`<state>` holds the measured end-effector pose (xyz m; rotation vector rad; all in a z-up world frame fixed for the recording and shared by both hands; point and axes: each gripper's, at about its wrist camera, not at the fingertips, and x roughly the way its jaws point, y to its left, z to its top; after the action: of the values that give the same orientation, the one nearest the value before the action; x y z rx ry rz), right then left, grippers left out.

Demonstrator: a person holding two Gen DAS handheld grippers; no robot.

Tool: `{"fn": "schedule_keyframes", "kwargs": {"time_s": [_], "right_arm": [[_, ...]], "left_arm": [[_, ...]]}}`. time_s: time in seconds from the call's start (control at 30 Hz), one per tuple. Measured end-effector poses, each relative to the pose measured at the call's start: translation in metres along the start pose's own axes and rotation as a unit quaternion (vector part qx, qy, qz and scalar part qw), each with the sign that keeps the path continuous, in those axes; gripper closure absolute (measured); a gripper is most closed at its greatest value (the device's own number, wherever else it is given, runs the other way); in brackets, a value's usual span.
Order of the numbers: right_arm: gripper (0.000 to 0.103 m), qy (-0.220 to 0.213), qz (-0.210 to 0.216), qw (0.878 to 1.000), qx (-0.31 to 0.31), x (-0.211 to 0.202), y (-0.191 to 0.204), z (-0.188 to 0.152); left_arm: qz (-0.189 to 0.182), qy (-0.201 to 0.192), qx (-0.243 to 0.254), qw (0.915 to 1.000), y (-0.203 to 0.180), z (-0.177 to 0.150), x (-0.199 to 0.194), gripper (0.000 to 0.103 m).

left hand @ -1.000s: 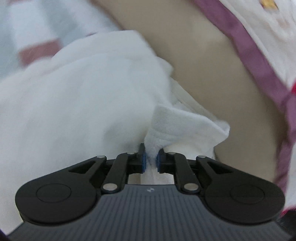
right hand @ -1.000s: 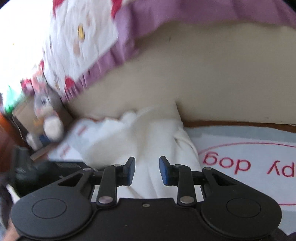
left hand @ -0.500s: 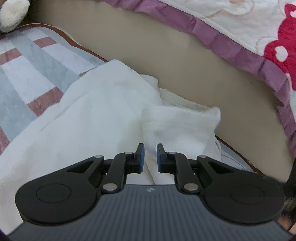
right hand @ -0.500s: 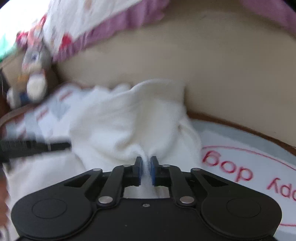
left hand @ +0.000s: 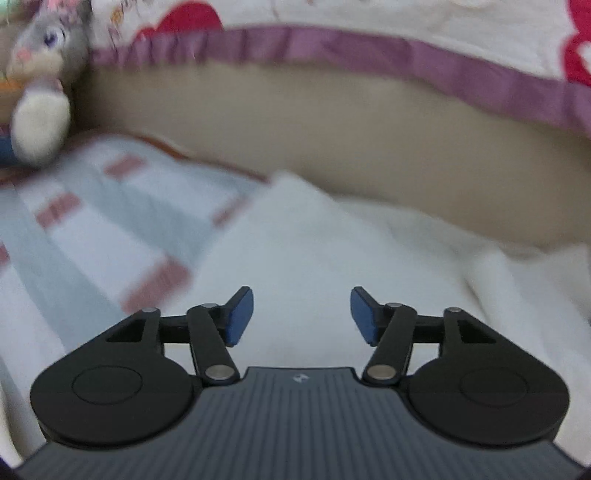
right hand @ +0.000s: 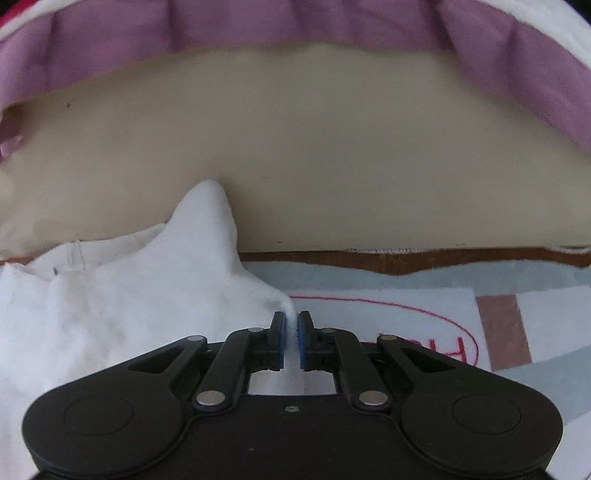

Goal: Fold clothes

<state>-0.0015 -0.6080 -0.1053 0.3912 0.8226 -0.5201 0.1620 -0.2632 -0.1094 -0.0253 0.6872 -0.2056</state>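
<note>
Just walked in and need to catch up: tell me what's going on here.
A person is folding a soft white fleece garment on a patchwork mat beside a bed with a purple-edged quilt. The right gripper is shut on a pinch of the garment's edge, with a corner of the cloth standing up ahead of it. The left gripper hovers open over the same garment, holding nothing. A grey plush rabbit sits at the far left.

A beige mattress side (right hand: 332,155) runs across the back, a purple-edged quilt (left hand: 369,55) hanging over it at twelve o'clock. A striped mat (left hand: 92,229) covers the floor; a plush rabbit (left hand: 40,85) sits at ten o'clock.
</note>
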Motion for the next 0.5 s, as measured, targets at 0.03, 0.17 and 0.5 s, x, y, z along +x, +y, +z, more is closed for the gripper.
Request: {"fn": "schedule_keyframes", "kwargs": {"time_s": [0.03,0.17,0.5], "right_arm": [[0.095,-0.003,0.002,1.0,0.001,0.0,0.001,0.0],[0.094,-0.003,0.023,0.999,0.024,-0.002,-0.009,0.0],[0.094,0.01,0.069,0.996,0.06,0.001,-0.026,0.005]], "left_arm": [[0.0,0.006,0.011,0.9999,0.004,0.008,0.01,0.041],[-0.002,0.052,0.094,0.9942,0.004,0.027,0.052,0.04],[-0.018,0.089,0.114,0.9893,0.002,0.034,0.081,0.044]]}}
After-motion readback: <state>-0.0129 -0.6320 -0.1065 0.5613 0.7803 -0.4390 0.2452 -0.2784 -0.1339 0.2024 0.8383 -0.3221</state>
